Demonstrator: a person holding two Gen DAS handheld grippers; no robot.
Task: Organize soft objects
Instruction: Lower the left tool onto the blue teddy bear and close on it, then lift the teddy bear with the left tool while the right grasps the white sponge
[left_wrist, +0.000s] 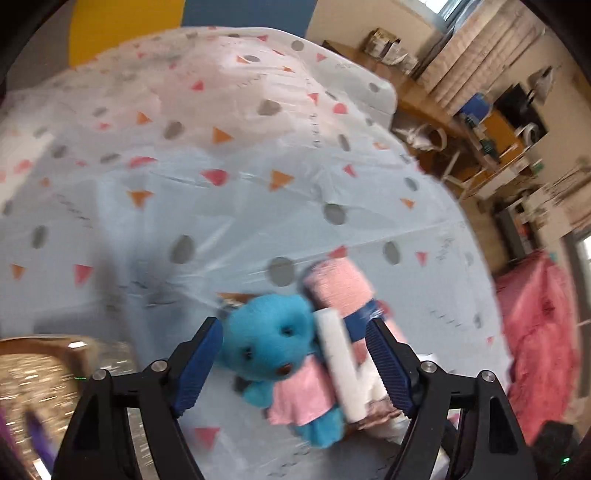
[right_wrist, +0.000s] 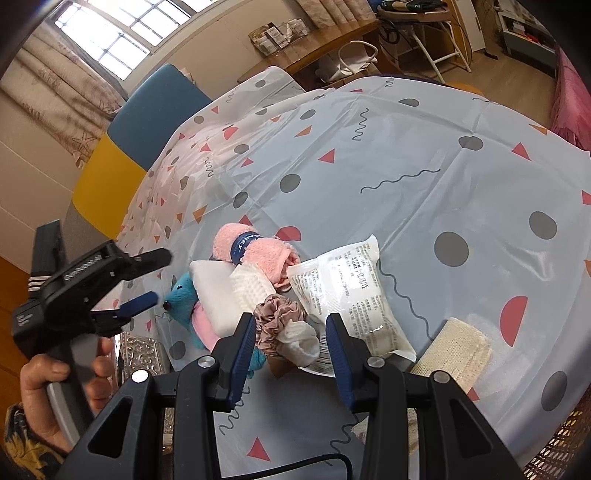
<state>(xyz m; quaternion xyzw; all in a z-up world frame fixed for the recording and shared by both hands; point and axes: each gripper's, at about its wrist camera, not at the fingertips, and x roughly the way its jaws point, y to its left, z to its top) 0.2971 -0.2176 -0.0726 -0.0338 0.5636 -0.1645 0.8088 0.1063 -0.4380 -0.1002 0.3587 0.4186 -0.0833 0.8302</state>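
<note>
Our left gripper (left_wrist: 295, 363) has its fingers wide, and the blue teddy (left_wrist: 275, 347) lies on the desk between them beside the white pack (left_wrist: 341, 365). Closing now, we risk pinching both. Our right gripper (right_wrist: 291, 352) hovers narrow and empty over the scrunchie (right_wrist: 279, 319).

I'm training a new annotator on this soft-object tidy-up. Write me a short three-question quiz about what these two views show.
1. True or false: the left tool has its pads pressed on the blue plush bear in a pink dress.
2. Which item has a dark blue band around it: A) the rolled pink towel, B) the dusty-pink satin scrunchie, C) the clear plastic packet with printed text?
3. Fill in: the cream woven cloth lies on the patterned ____.

Key: 1 false, the pads stand apart on either side of the bear; 2 A; 3 tablecloth.
</note>
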